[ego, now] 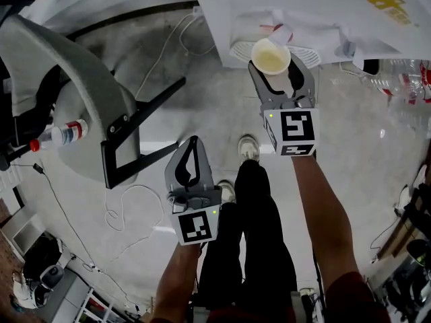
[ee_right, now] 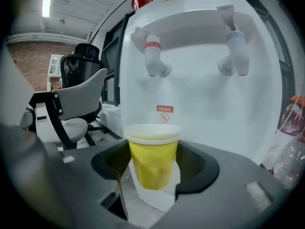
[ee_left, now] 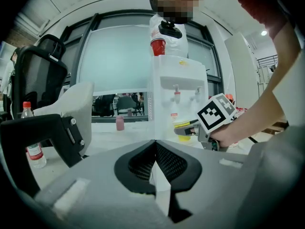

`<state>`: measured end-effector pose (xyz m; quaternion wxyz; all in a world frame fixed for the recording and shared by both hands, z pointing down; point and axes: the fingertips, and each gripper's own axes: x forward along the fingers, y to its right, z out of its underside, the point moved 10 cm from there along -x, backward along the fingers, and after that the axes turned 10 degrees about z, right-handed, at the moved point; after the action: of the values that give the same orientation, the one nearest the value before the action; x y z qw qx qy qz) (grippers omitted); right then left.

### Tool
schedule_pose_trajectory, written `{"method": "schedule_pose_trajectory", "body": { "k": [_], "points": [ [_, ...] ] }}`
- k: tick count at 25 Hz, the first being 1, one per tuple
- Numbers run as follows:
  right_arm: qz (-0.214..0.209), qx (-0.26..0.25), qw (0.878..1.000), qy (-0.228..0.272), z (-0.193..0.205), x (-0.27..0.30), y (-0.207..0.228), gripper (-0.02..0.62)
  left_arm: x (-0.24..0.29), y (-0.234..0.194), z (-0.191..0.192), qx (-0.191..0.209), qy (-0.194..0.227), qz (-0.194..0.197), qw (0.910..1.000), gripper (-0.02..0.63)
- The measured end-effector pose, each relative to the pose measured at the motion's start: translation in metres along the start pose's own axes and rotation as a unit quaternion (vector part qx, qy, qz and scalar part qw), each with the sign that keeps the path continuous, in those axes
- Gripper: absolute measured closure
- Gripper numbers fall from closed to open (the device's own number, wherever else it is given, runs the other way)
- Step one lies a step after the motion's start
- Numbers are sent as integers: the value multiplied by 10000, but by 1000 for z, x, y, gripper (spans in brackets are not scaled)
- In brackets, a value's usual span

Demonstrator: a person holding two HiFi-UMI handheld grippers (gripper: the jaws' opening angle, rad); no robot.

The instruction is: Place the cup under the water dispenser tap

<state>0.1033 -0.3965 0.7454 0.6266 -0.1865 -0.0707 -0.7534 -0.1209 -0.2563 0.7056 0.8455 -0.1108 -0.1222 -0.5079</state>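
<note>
A yellow paper cup [ego: 271, 56] with a white rim stands upright between the jaws of my right gripper [ego: 279, 70], which is shut on it. In the right gripper view the cup [ee_right: 152, 156] sits low in front of the white water dispenser [ee_right: 200, 89], just below the red tap [ee_right: 153, 58]; the blue tap [ee_right: 234, 56] is further right. From above, the cup hangs over the edge of the drip tray [ego: 311, 56]. My left gripper [ego: 192, 150] is shut on nothing, held low and to the left. The left gripper view shows the dispenser [ee_left: 178, 94] and the cup [ee_left: 186, 128] ahead.
A grey office chair [ego: 74, 93] stands at the left, with a red-capped water bottle [ego: 60, 134] beside it. Cables [ego: 128, 200] lie on the concrete floor. Clear plastic bottles [ego: 401, 79] sit right of the dispenser. The person's legs [ego: 259, 234] are below the grippers.
</note>
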Motion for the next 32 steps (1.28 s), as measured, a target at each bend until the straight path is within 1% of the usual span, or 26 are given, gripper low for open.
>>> {"method": "schedule_pose_trajectory", "body": {
  "k": [5, 14, 19, 23, 24, 26, 32],
  "points": [
    [-4, 83, 9999, 130, 1, 17, -3, 310, 3, -1, 7, 47, -33, 23, 10000, 600],
    [4, -25, 9998, 213, 16, 25, -8, 310, 7, 3, 17, 45, -135, 106, 9998, 600],
    [118, 6, 9997, 199, 20, 22, -7, 307, 5, 5, 21, 33, -208, 117, 9997, 600],
    [87, -8, 9999, 110, 19, 24, -8, 299, 1, 6, 20, 36, -217, 138, 9997, 600],
    [88, 15, 9999, 63, 18, 24, -8, 292, 0, 6, 20, 33, -221, 139, 9997, 600],
    [99, 97, 9999, -31, 18, 24, -8, 235, -3, 7, 18, 35, -234, 150, 9996, 600],
    [172, 155, 9993, -285, 19, 12, -8, 196, -14, 12, 5, 110, -197, 238, 9995, 600]
  ]
}}
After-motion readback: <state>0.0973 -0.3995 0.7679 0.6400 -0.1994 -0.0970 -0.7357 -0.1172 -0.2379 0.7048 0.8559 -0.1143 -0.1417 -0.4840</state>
